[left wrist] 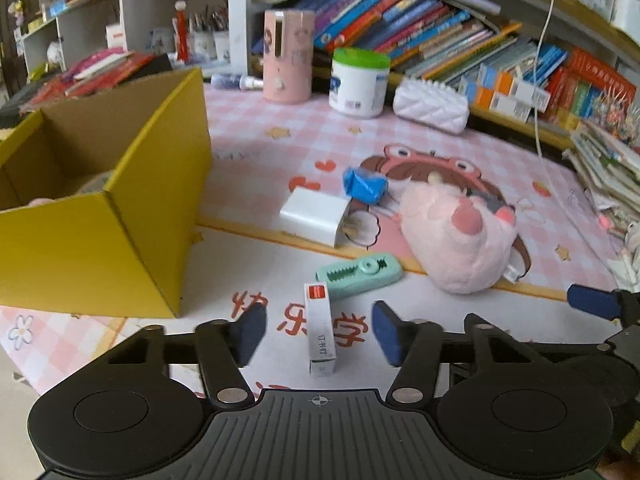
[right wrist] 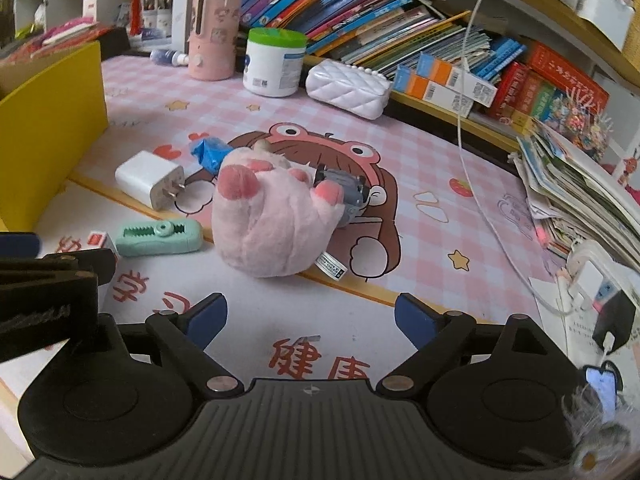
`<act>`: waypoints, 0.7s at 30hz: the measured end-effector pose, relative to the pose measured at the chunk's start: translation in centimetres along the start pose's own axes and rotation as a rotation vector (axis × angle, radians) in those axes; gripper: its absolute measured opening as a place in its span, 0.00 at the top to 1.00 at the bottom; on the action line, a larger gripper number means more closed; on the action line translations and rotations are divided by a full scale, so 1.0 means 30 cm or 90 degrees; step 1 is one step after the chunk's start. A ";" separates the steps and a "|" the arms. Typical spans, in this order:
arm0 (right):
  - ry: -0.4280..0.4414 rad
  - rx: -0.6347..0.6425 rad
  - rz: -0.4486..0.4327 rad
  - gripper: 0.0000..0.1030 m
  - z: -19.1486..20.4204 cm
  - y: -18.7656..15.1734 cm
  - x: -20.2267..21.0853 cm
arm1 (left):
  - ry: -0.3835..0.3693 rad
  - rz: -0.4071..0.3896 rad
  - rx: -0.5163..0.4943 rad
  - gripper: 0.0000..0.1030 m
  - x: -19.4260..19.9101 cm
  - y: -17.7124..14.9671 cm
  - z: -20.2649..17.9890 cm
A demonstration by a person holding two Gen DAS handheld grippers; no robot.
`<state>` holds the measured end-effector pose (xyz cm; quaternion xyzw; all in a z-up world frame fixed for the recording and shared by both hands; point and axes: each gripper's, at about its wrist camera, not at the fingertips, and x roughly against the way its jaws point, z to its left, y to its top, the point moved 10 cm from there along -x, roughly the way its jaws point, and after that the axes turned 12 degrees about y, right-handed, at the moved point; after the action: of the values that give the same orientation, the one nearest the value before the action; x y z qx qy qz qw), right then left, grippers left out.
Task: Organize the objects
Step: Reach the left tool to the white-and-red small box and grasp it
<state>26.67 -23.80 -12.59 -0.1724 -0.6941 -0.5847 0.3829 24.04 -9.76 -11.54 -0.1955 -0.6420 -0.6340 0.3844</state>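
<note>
My left gripper is open, its blue pads on either side of a small white staple box that lies on the mat, not gripped. Just beyond lie a green crocodile-shaped tool, a white charger plug, a crumpled blue wrapper and a pink plush paw. A yellow cardboard box stands open at the left with something inside. My right gripper is open and empty over the mat, short of the plush paw. A small grey motor lies behind the paw.
At the back of the pink mat stand a pink cylinder, a green-lidded white tub and a white quilted case. Books line the shelf behind. A paper stack and a white cable are at the right.
</note>
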 end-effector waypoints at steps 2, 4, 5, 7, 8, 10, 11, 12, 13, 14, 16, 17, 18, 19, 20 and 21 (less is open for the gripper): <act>0.006 0.011 0.005 0.10 0.000 -0.004 -0.014 | 0.007 0.013 -0.003 0.55 -0.025 -0.007 -0.005; 0.010 0.018 0.011 0.10 -0.002 -0.008 -0.024 | 0.012 0.031 0.003 0.60 -0.051 -0.014 -0.004; 0.011 0.023 0.014 0.10 -0.004 -0.010 -0.027 | 0.011 0.039 0.007 0.63 -0.060 -0.018 -0.003; 0.011 0.027 0.017 0.10 -0.009 -0.014 -0.031 | 0.007 0.054 0.012 0.67 -0.081 -0.024 -0.008; 0.010 0.028 0.018 0.10 -0.013 -0.016 -0.033 | 0.005 0.059 0.011 0.70 -0.088 -0.028 -0.011; 0.007 0.029 0.018 0.10 -0.019 -0.015 -0.035 | -0.004 0.068 0.011 0.78 -0.100 -0.037 -0.020; 0.006 0.029 0.018 0.10 -0.022 -0.014 -0.037 | -0.002 0.063 0.009 0.87 -0.101 -0.033 -0.021; 0.005 0.031 0.017 0.10 -0.023 -0.011 -0.039 | -0.004 0.067 0.009 0.87 -0.103 -0.032 -0.019; 0.004 0.032 0.016 0.10 -0.023 -0.007 -0.040 | -0.006 0.065 0.018 0.87 -0.100 -0.025 -0.012; 0.005 0.035 0.014 0.10 -0.022 -0.003 -0.041 | -0.003 0.053 0.028 0.87 -0.090 -0.013 -0.001; 0.003 0.052 0.005 0.10 -0.013 0.011 -0.043 | 0.006 0.016 0.030 0.87 -0.063 0.023 0.014; 0.001 0.066 0.000 0.10 -0.006 0.021 -0.045 | 0.009 -0.001 0.033 0.87 -0.047 0.038 0.022; -0.001 0.084 -0.009 0.10 0.004 0.035 -0.047 | 0.011 -0.017 0.038 0.87 -0.031 0.054 0.033; -0.004 0.102 -0.018 0.11 0.013 0.051 -0.049 | 0.011 -0.025 0.043 0.87 -0.021 0.064 0.041; -0.007 0.123 -0.029 0.11 0.025 0.068 -0.053 | 0.011 -0.030 0.046 0.87 -0.011 0.070 0.050; -0.008 0.147 -0.041 0.12 0.039 0.088 -0.056 | 0.011 -0.032 0.049 0.87 -0.006 0.073 0.059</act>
<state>29.19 -21.66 -12.06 -0.1086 -0.7644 -0.5117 0.3768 25.34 -7.76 -10.02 -0.1586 -0.6674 -0.6198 0.3811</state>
